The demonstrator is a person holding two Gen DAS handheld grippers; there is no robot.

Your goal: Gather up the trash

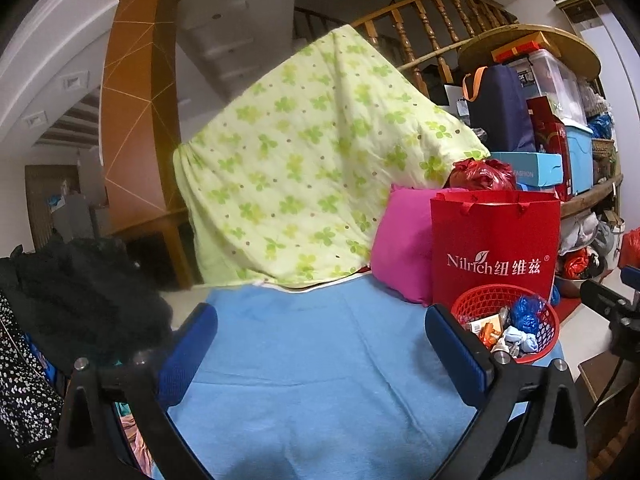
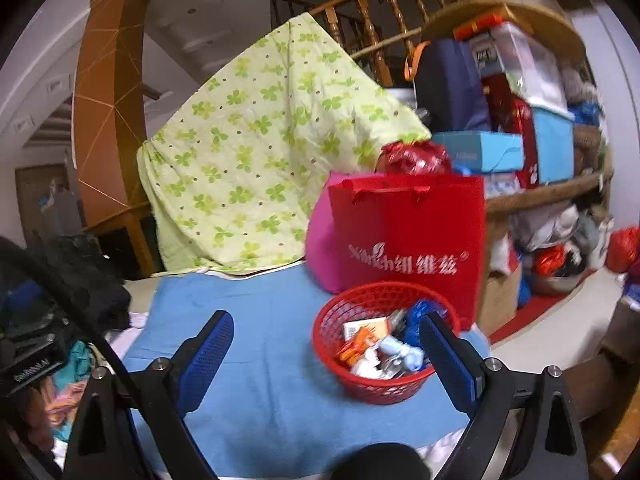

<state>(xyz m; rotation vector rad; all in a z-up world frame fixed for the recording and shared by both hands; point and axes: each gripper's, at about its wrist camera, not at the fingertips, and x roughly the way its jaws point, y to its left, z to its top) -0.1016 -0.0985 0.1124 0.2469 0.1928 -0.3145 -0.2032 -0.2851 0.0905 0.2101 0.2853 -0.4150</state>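
A red mesh basket (image 2: 360,380) stands on the blue cloth (image 2: 256,320) and holds several pieces of trash: an orange box (image 2: 366,326), a blue crumpled bag (image 2: 416,312), pale blue and white wads (image 2: 394,348). It also shows in the left wrist view (image 1: 542,334) at the right. My right gripper (image 2: 324,360) is open and empty, its right finger in front of the basket's right side. My left gripper (image 1: 320,348) is open and empty over the bare blue cloth (image 1: 304,344), left of the basket.
A red paper bag (image 2: 412,232) and a pink cushion (image 2: 320,240) stand just behind the basket. A green floral quilt (image 2: 256,152) drapes behind. Black clothes (image 1: 80,292) lie at the left. Stacked boxes and bags (image 2: 520,120) crowd the right.
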